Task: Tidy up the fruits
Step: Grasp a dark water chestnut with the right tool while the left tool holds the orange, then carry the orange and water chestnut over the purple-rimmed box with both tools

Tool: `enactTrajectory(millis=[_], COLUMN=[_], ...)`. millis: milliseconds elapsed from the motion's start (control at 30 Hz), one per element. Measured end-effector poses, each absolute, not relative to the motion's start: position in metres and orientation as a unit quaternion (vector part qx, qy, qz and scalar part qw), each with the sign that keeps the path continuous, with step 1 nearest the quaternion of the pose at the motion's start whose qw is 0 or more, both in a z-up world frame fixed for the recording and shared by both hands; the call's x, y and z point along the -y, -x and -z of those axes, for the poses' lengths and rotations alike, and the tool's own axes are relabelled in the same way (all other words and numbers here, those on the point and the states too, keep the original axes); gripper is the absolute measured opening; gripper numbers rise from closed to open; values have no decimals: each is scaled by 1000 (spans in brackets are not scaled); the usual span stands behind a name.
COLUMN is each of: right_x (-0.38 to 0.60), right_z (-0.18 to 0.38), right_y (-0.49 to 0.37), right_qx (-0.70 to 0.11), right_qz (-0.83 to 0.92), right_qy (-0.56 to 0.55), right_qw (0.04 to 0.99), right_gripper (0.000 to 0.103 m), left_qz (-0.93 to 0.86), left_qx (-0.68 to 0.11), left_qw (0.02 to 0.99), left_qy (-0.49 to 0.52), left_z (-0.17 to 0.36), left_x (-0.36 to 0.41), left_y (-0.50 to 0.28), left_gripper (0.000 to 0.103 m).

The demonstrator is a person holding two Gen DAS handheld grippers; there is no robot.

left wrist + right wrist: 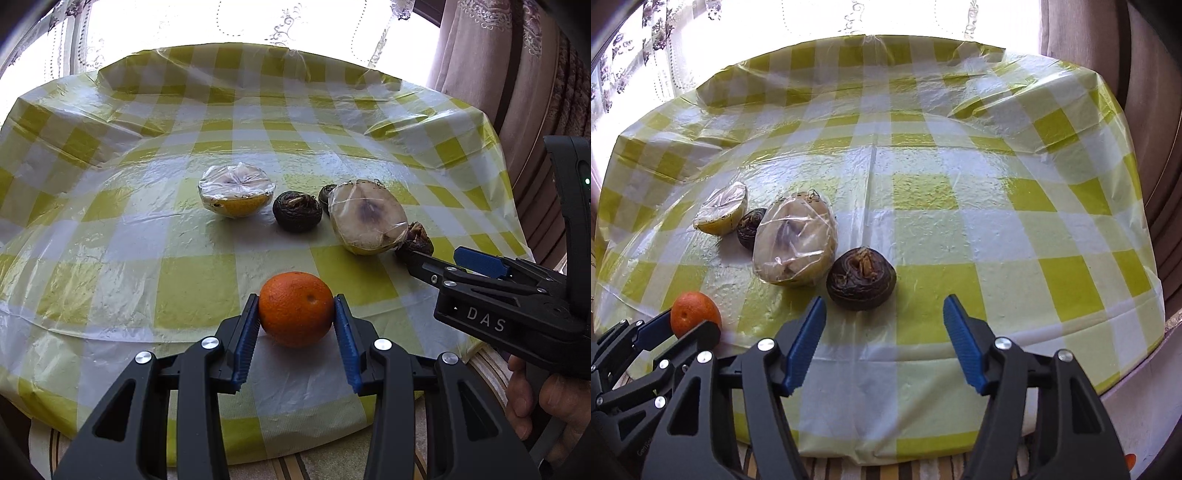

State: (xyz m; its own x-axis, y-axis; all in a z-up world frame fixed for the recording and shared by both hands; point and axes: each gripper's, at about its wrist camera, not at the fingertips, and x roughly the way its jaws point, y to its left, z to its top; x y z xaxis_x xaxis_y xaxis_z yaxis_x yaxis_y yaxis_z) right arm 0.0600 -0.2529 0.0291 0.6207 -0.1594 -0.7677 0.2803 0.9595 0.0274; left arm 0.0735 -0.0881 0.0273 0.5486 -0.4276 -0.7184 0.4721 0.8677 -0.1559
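The left claw (296, 325) pinches an orange (295, 308) between its two blue pads (246, 343). The orange sits low on the counter (147, 236), near the front edge. The counter wears a shiny cloth with yellow-green and white squares.

The right claw (884, 339) is spread apart, and nothing is between its blue fingers (807, 339). It points down at a dark brown round fruit (860, 278) that lies just past its tips, a little to the left. From the left claw's camera, the right claw (417, 258) comes in from the right side, and a hand (535, 402) holds its handle.

Farther back, a big cut fruit in clear wrap (365, 218) leans just beside that dark fruit. A second dark fruit (297, 211) lies to its left, and a small third one (327, 194) peeks out behind it. Farthest left sits a cut yellow fruit in clear wrap (236, 194), with its cut side up. Bright curtains (236, 22) hang behind the counter.
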Motion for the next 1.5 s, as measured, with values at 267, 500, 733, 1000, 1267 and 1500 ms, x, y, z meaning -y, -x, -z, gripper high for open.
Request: enactTrajectory(millis=[267, 500, 733, 1000, 1267, 1500], right_x=[250, 253, 256, 260, 265, 270], right_z=[-25, -24, -28, -30, -31, -35], right_y=[-77, -74, -52, -23, -2, 14], right_qx=[-417, -412, -410, -408, -407, -402], right_qz=[107, 102, 115, 118, 122, 124], right_qy=[-65, -76, -80, -87, -95, -102], right_qw=[900, 902, 901, 901, 900, 902], right_gripper=[52, 42, 42, 42, 42, 42], left_qz=[253, 243, 228, 251, 287, 303], left_qx=[-399, -395, -397, -414, -435, -439], left_qw=[881, 885, 885, 871, 850, 842], left_qy=[-33, -52, -84, -85, -82, -88], left_z=[-27, -27, -29, -32, -34, -37], left_x=[89, 96, 104, 111, 128, 140], left_y=[-73, -71, -67, -58, -46, -35], left_gripper=[40, 40, 39, 39, 39, 39])
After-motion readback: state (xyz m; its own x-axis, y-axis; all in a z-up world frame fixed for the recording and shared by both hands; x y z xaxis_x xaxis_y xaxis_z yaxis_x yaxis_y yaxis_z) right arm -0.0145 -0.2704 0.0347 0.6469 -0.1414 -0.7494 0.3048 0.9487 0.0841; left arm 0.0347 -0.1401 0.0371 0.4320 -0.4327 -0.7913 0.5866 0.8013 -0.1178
